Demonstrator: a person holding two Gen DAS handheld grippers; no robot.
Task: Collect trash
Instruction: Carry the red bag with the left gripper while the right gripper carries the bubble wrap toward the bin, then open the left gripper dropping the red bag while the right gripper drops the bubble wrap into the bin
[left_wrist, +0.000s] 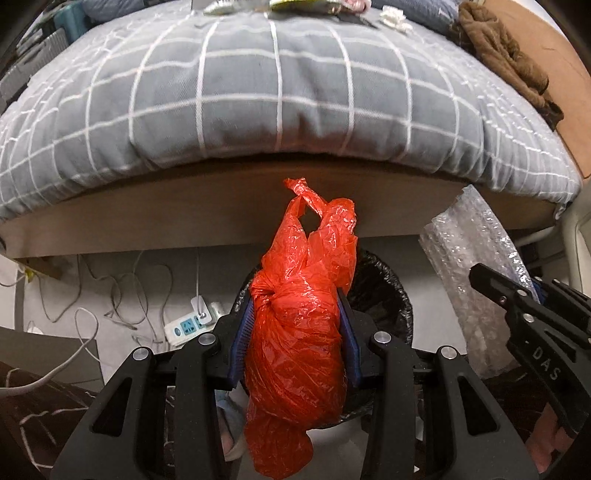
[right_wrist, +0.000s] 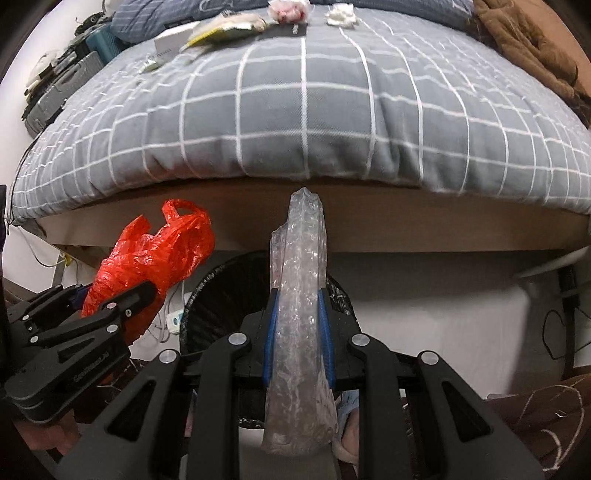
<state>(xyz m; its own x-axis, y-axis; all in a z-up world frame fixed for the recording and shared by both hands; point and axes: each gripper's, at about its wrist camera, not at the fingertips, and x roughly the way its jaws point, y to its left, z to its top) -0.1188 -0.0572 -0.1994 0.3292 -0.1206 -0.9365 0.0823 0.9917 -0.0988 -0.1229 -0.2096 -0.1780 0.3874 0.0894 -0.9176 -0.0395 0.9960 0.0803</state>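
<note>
**Both grippers carrying trash above the bin**

Left gripper (left_wrist: 295, 325) is clamping a crumpled red plastic bag (left_wrist: 299, 314) between its blue pads, gripping the bunched middle so that the knotted handles are sticking up toward the far side and the loose tail is hanging down on the near side. Right gripper (right_wrist: 297, 332) is doing the same with a rolled strip of clear bubble wrap (right_wrist: 301, 295), its narrow jaws pinching the roll at mid-length so neither end is drooping far.

Both loads are being held over the black-lined round trash bin (right_wrist: 218, 295), which is standing on the pale floor just in front of the brown bed frame (left_wrist: 184, 218). The bin is lying directly behind each bundle in its own wrist view, so the two pieces are probably being lined up for a drop; the red bag is sitting to the left of the bubble wrap, side by side and apart.

More trash is waiting on the far part of the grey checked quilt (right_wrist: 295, 110): crumpled white tissue (right_wrist: 341, 14) and a yellow-and-white wrapper (right_wrist: 221, 31). A white power strip (left_wrist: 188, 325) with trailing cables is lying on the floor left of the bin, close enough that a missed drop could be landing among the wires
</note>
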